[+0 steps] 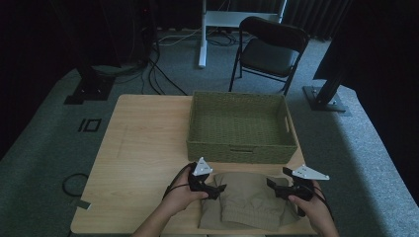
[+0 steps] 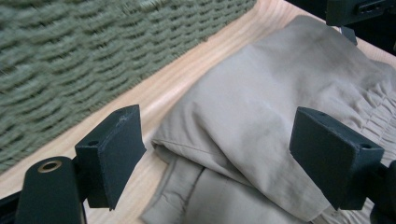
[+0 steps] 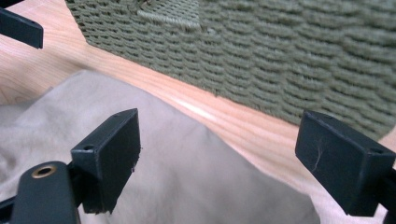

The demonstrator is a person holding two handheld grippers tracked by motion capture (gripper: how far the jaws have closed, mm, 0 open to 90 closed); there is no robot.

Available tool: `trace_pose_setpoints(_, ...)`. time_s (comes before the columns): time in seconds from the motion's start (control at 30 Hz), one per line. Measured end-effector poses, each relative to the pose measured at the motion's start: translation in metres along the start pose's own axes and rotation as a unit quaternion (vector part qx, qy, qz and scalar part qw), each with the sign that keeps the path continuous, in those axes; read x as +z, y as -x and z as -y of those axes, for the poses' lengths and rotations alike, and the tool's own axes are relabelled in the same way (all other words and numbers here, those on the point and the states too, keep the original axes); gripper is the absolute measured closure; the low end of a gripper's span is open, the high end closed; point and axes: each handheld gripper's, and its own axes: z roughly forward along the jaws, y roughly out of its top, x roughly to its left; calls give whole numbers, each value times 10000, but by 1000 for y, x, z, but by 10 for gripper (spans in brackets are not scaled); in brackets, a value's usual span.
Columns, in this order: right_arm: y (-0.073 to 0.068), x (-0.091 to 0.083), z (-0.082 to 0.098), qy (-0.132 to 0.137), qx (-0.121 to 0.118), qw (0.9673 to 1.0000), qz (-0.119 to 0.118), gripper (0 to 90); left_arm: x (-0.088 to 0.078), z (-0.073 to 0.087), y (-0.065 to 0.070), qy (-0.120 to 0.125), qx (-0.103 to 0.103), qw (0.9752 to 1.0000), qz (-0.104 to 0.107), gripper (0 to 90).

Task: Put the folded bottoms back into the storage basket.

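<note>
A folded khaki garment (image 1: 246,200) with an elastic waistband lies at the table's front edge, just in front of a green woven basket (image 1: 241,127). My left gripper (image 1: 217,190) is at the garment's left edge, jaws wide open above the cloth (image 2: 243,121). At the garment's right edge my right gripper (image 1: 274,189) stands open too, its jaws spread over the fabric (image 3: 187,182). Neither holds anything. The basket wall (image 2: 70,56) fills the background behind the left jaws, and the basket wall (image 3: 280,56) sits close ahead of the right jaws.
The basket's inside looks empty. Bare wooden tabletop (image 1: 143,148) stretches to the left of the basket. Beyond the table stand a black folding chair (image 1: 269,49), a white stand and floor cables.
</note>
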Motion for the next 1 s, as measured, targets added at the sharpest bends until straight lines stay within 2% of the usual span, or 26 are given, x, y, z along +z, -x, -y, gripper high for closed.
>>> trace_pose_setpoints(0.03,0,0,2,-16,21,10000,2,138,3,3,1,14,-83,9999,60,184)
trace_pose_setpoints(0.17,2,-1,11,-144,37,9999,58,135,8,9,2,-113,67,9999,-11,184)
trace_pose_setpoints(0.27,4,-1,17,-220,88,9996,123,135,12,13,1,-177,59,9998,-116,184)
trace_pose_setpoints(0.33,6,-2,22,-290,141,9993,165,135,16,17,1,-313,75,9994,-134,184)
trace_pose_setpoints(0.43,9,-2,26,-343,159,9991,213,135,22,20,0,-292,-50,9995,-132,184)
trace_pose_setpoints(0.57,10,-1,31,-478,227,9984,210,135,28,21,0,-332,-104,9993,-113,184)
trace_pose_setpoints(0.67,10,2,37,-659,197,9974,215,135,33,23,1,-407,-94,9991,-108,184)
trace_pose_setpoints(0.87,9,7,43,-792,177,9965,210,136,39,24,1,-432,-53,9990,-73,176)
trace_pose_setpoints(1.0,8,9,44,-831,153,9962,207,137,43,26,-1,-441,-37,9989,-134,152)
